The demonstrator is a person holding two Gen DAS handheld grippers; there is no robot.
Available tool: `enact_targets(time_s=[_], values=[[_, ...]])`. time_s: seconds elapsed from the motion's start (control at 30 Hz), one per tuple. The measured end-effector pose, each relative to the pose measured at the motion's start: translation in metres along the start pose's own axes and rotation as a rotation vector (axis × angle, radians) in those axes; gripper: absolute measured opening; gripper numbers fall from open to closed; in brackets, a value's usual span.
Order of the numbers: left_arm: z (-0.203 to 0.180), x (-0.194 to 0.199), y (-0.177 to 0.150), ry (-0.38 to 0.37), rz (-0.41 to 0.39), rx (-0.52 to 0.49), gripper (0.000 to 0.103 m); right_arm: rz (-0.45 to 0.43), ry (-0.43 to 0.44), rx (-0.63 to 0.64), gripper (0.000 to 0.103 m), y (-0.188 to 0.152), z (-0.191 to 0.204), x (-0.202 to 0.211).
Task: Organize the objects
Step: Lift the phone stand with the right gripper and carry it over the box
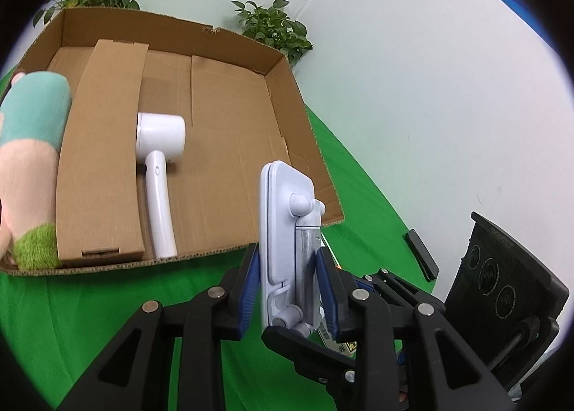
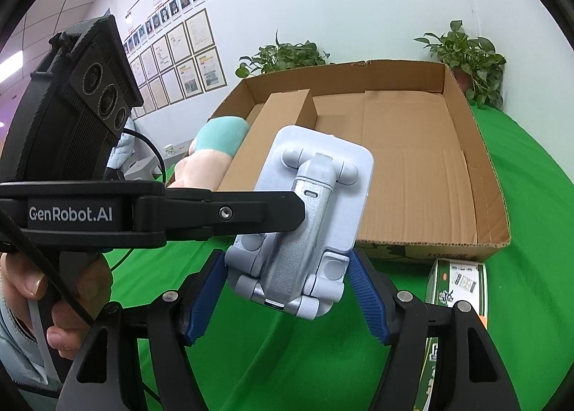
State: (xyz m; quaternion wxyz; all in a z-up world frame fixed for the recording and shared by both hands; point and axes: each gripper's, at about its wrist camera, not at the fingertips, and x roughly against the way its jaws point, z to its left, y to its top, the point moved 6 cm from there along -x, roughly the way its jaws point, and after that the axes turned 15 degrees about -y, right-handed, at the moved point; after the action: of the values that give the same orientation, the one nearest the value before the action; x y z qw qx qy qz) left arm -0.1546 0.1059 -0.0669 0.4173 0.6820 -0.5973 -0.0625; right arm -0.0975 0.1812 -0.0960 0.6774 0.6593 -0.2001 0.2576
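A folded pale blue phone stand [image 1: 287,231] is held upright above the green table. My left gripper [image 1: 290,294] is shut on it, blue pads pressing both faces. In the right wrist view the stand [image 2: 305,217] sits between my right gripper's [image 2: 287,296] blue pads, which touch its lower corners; the left gripper's black finger [image 2: 229,211] presses its side. A shallow cardboard box [image 1: 305,116] behind holds a white hair dryer [image 1: 158,167], a cardboard insert [image 1: 104,145] and a pink-and-teal plush toy [image 1: 32,145].
A green-and-white carton [image 2: 459,289] lies on the green cloth [image 1: 107,303] in front of the box. Potted plants [image 1: 276,27] stand behind the box against the white wall. The other gripper's black body [image 1: 502,278] is at the right.
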Motion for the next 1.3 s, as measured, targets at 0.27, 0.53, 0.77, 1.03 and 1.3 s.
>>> enact_targets(time_s=[0.27, 0.53, 0.77, 1.03, 1.3], values=[[-0.002, -0.002, 0.018, -0.002, -0.010, -0.022, 0.030, -0.020, -0.011, 0.003, 0.066, 0.017, -0.005, -0.007], [0.005, -0.005, 0.037, -0.003, -0.015, -0.014, 0.030, -0.015, -0.007, 0.007, 0.066, 0.038, -0.011, -0.023], [0.025, -0.015, 0.052, -0.006, -0.021, 0.023, 0.029, 0.015, 0.007, 0.002, 0.066, 0.050, -0.017, -0.045], [0.049, -0.031, 0.061, 0.007, -0.008, 0.064, 0.029, 0.077, 0.040, -0.020, 0.066, 0.054, -0.024, -0.076], [0.071, -0.047, 0.061, 0.037, 0.008, 0.117, 0.029, 0.146, 0.073, -0.031, 0.066, 0.050, -0.031, -0.107]])
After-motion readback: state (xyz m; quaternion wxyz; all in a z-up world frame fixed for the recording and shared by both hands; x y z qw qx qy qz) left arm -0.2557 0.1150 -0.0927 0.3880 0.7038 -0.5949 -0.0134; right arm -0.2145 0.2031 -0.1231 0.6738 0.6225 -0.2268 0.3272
